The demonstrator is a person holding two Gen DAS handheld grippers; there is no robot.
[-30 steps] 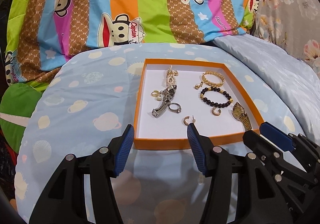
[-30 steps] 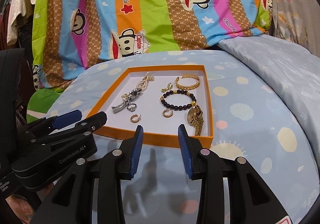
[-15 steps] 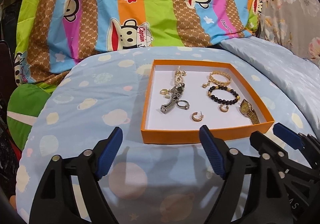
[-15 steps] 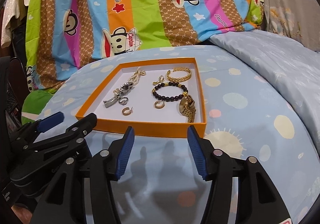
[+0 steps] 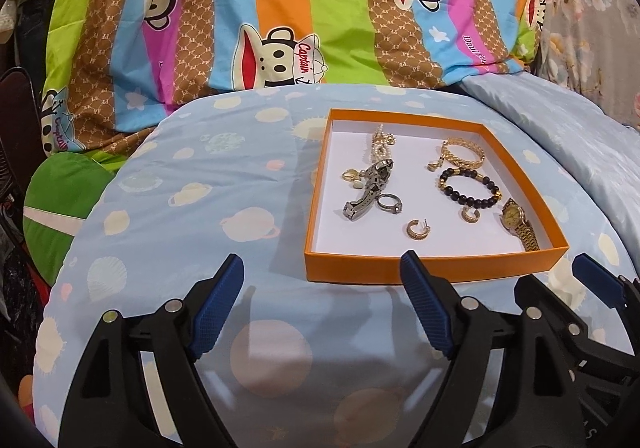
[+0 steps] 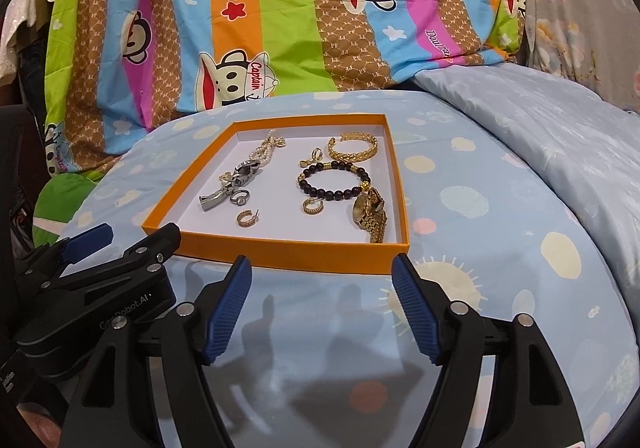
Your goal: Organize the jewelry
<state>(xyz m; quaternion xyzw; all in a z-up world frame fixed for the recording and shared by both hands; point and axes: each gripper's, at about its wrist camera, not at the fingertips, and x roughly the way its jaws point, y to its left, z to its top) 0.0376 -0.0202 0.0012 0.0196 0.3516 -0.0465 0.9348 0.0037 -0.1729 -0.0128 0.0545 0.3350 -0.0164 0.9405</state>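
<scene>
Home bedroom: bed with pale-blue planet-print sheet (image 5: 200,208), striped cartoon-monkey quilt (image 5: 280,8).

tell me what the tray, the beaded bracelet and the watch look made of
Tray: likely cardboard, matte orange walls, white floor, thin folded edges.
Beaded bracelet: dark glossy beads, maybe wood or stone, with gold spacers.
Watch: gold-tone metal, shiny linked band; plating or solid cannot be told.

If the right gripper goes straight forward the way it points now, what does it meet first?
Probably the near orange wall of the box: the right gripper, jaws opening and empty, points down at it. Depth is unclear.
</scene>
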